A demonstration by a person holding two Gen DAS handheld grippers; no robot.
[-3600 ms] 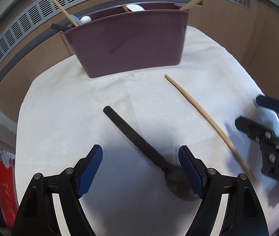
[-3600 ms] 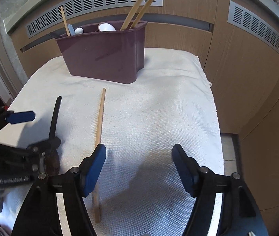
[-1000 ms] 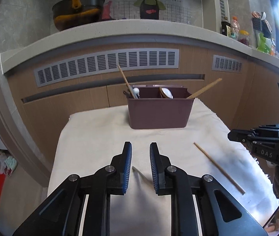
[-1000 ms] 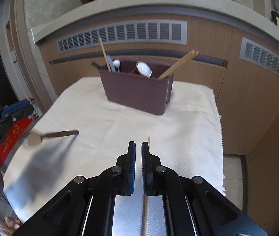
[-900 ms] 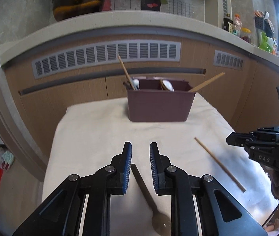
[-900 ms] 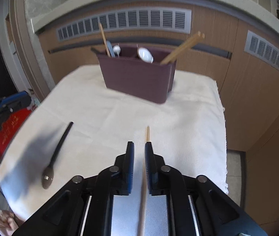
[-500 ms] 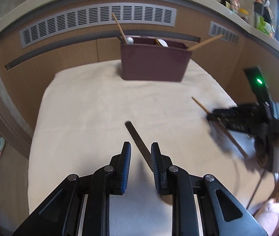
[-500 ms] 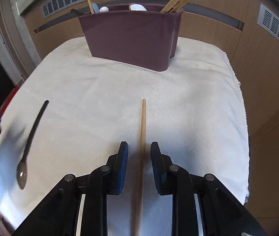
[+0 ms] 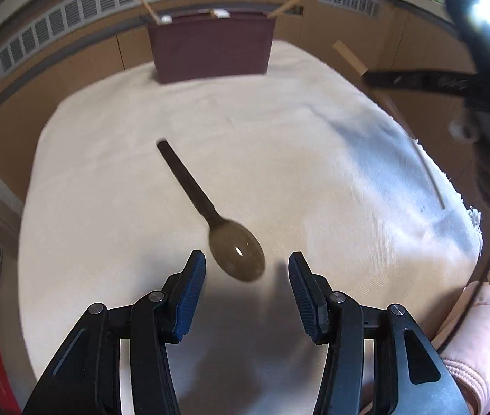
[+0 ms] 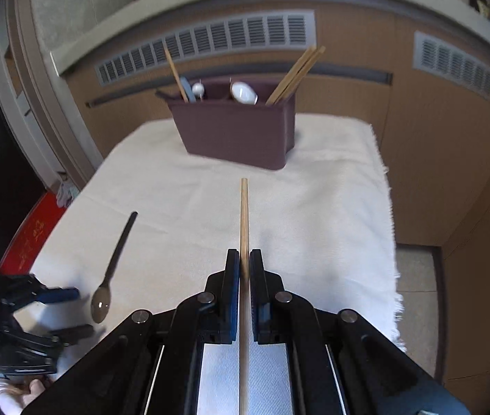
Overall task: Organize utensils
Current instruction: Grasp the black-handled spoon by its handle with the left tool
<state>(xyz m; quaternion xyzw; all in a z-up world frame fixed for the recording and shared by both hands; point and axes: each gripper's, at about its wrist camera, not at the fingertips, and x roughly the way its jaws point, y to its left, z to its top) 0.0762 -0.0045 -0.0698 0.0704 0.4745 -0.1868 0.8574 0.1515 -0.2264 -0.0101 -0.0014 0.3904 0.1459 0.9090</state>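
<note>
While the left gripper hangs low over the white cloth, its blue-padded jaws have just been opening and stand apart, pressing on nothing. A dark spoon lies flat on the cloth, its bowl just ahead of the gap between the pads and its handle slanting away toward the maroon utensil holder at the far end. At the right edge of this view a blurred black shape, probably the other gripper, carries a wooden chopstick.

Seen from the right wrist, the right gripper is clamped on that chopstick, which runs straight forward between the pads toward the holder. The holder stands on the cloth with chopsticks leaning in its right compartment, a white spoon in the middle and further utensils at the left. The dark spoon lies lower left, its bowl beside the left gripper.
</note>
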